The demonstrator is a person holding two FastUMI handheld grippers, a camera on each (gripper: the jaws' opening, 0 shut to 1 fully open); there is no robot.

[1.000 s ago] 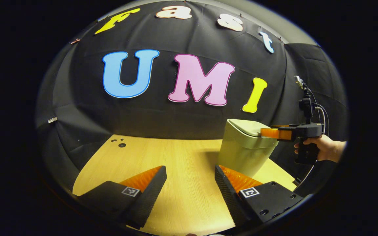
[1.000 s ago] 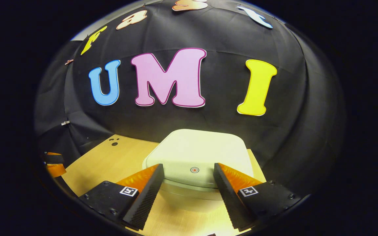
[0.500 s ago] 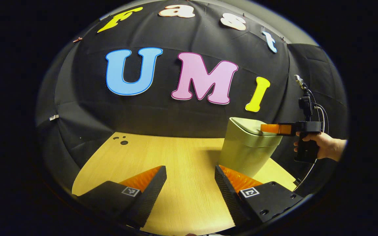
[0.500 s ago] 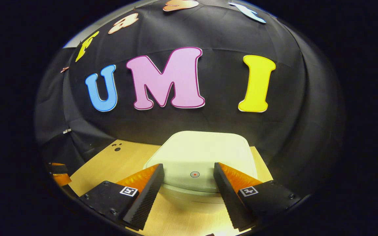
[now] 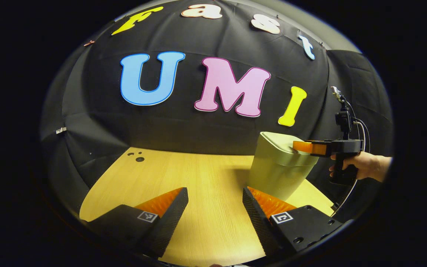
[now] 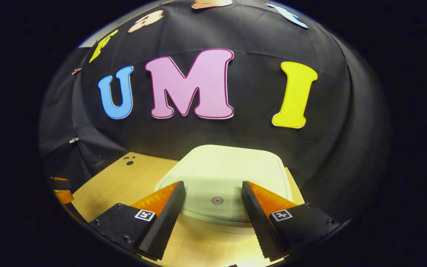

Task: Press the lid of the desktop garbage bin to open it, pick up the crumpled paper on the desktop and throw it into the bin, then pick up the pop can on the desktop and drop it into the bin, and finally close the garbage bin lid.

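A pale green bin stands on the right of the wooden table with its lid down. The lid carries a small red ring mark near its front edge. My right gripper is open, its fingers either side of that mark, just over the lid. From the left gripper view, the right gripper lies level across the lid's near edge, held by a hand. I cannot tell whether it touches the lid. My left gripper is open over bare table, left of the bin.
Small dark holes mark the table's far left corner. The black cloth wall runs close behind the bin and table. A cable hangs from the right gripper's handle. The left gripper shows at the left edge of the right gripper view.
My right gripper has crept forward and lower over the lid, so the red mark sits lower between its fingers. The left gripper has barely moved.
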